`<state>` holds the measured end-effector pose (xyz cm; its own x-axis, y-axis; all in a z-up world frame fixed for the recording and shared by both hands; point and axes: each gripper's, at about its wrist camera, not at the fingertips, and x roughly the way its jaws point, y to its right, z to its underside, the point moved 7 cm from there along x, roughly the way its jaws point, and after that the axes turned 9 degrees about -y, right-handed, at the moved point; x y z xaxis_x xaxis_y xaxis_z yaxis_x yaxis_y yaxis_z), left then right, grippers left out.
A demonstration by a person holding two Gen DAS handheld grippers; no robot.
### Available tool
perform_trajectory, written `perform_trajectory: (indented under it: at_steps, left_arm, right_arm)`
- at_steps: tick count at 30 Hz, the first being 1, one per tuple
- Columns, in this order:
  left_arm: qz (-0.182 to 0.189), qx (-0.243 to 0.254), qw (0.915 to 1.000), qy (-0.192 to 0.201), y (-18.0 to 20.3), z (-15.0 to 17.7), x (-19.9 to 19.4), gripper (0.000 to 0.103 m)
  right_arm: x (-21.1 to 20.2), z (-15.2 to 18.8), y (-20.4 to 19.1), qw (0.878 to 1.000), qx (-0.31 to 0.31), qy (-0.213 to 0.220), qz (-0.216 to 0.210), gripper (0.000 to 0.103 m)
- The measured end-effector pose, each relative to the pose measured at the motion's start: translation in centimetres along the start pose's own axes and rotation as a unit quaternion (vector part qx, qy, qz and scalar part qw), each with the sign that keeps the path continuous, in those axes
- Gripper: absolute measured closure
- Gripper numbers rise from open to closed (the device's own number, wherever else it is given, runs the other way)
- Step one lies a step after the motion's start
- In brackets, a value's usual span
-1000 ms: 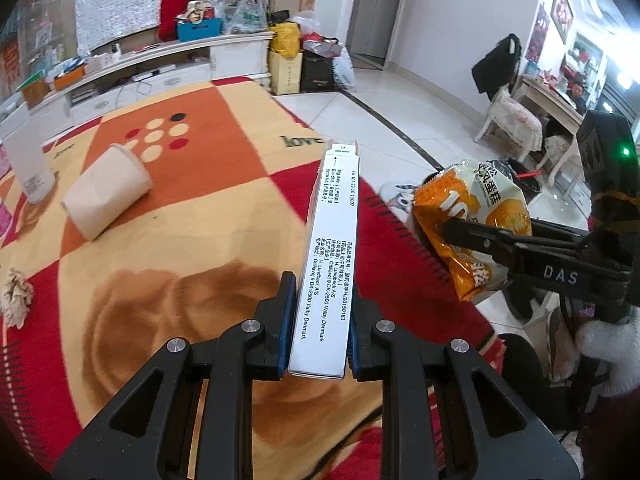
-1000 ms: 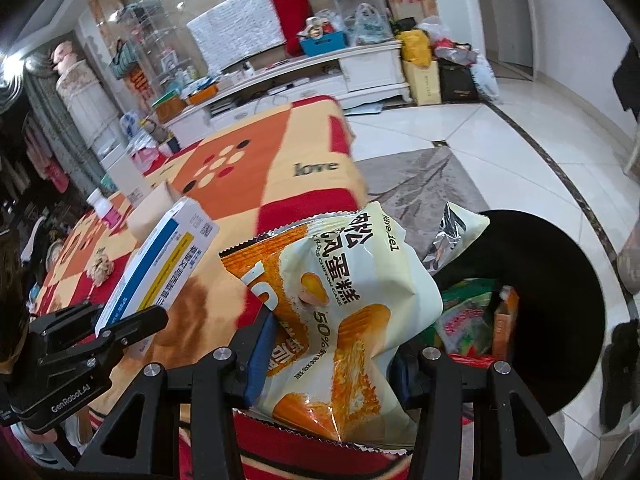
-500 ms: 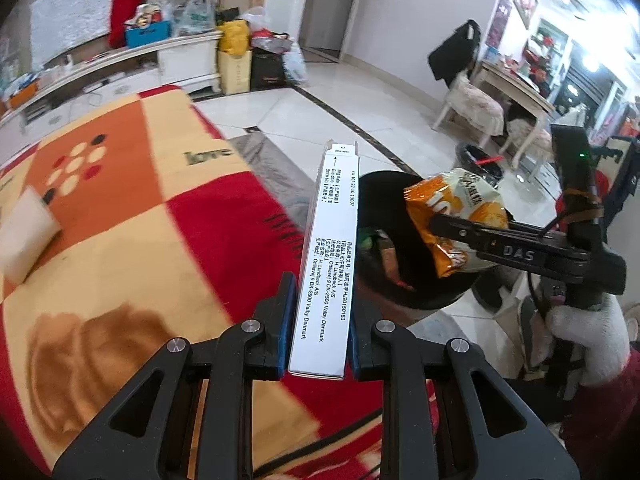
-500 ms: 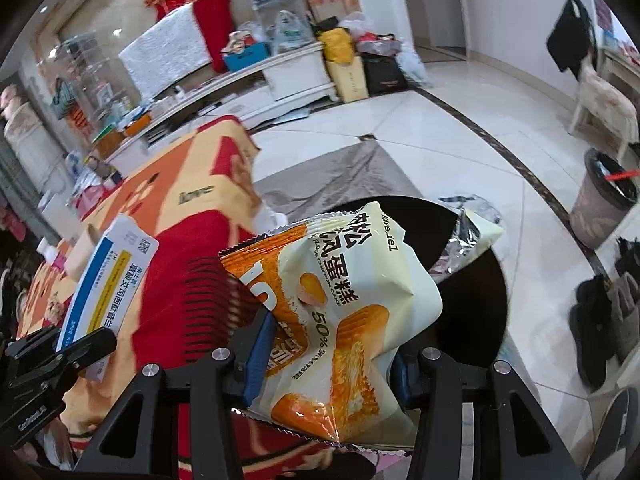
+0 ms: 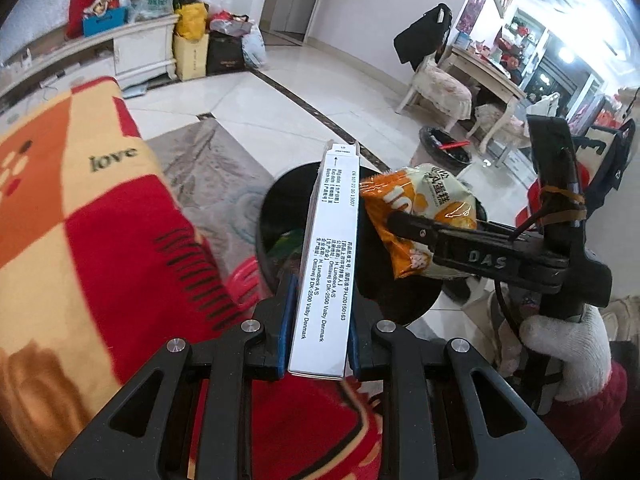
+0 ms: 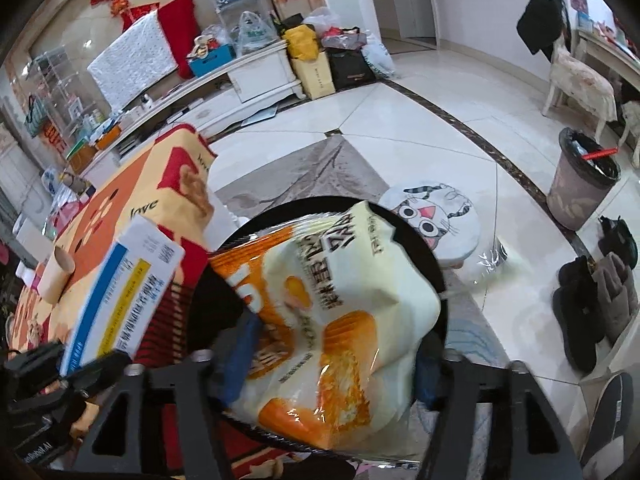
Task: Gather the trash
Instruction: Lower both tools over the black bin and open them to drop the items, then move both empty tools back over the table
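Hovering over the black bin (image 5: 272,216), the left gripper (image 5: 318,330) clamps a stiff, light carton (image 5: 328,256) by its lower end, while the right gripper (image 6: 332,364) pinches a soft, crinkly snack bag (image 6: 340,304), probably slippery, just beside it.

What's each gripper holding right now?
Left gripper: shut on the long white cardboard box.
Right gripper: shut on the orange-and-cream snack bag.

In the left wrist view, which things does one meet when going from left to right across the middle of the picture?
Blanket with "love" → white medicine box in the left gripper → orange snack bag → right gripper → white-gloved hand.
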<state>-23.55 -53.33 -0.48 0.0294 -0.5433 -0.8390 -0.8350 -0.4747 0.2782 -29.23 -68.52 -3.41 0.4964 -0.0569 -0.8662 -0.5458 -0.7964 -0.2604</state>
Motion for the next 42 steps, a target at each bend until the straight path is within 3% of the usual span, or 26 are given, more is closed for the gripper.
perform_trajectory:
  at_steps: [2, 3, 5, 14, 25, 42]
  left_arm:
    - [0.007, -0.008, 0.9999, -0.010, -0.1, -0.1, 0.8, 0.076]
    - [0.012, -0.011, 0.9998, -0.013, -0.1, 0.0, 1.0, 0.060]
    - [0.024, -0.018, 0.9995, -0.013, -0.2, 0.1, 1.4, 0.045]
    - [0.005, -0.012, 0.9999, -0.006, -0.7, 0.6, 0.4, 0.044]
    - [-0.034, -0.018, 0.9991, 0.018, -2.2, 1.8, -2.3, 0.044]
    - [-0.096, -0.085, 0.9909, 0.043, -9.1, 4.9, -6.4, 0.044]
  right_arm:
    - [-0.1, -0.3, 0.4, 1.000, 0.010, 0.003, -0.003, 0.029]
    - [-0.2, -0.3, 0.6, 1.000, 0.013, 0.004, -0.003, 0.029]
    - [-0.3, -0.3, 1.0, 1.000, 0.015, 0.005, 0.001, 0.029]
    - [0.5, 0.4, 0.5, 1.000, 0.017, -0.008, -0.007, 0.029]
    - [1.0, 1.3, -3.4, 1.000, -0.019, -0.019, -0.014, 0.029]
    - [1.9, 2.4, -11.0, 0.996, -0.077, -0.034, -0.036, 0.029]
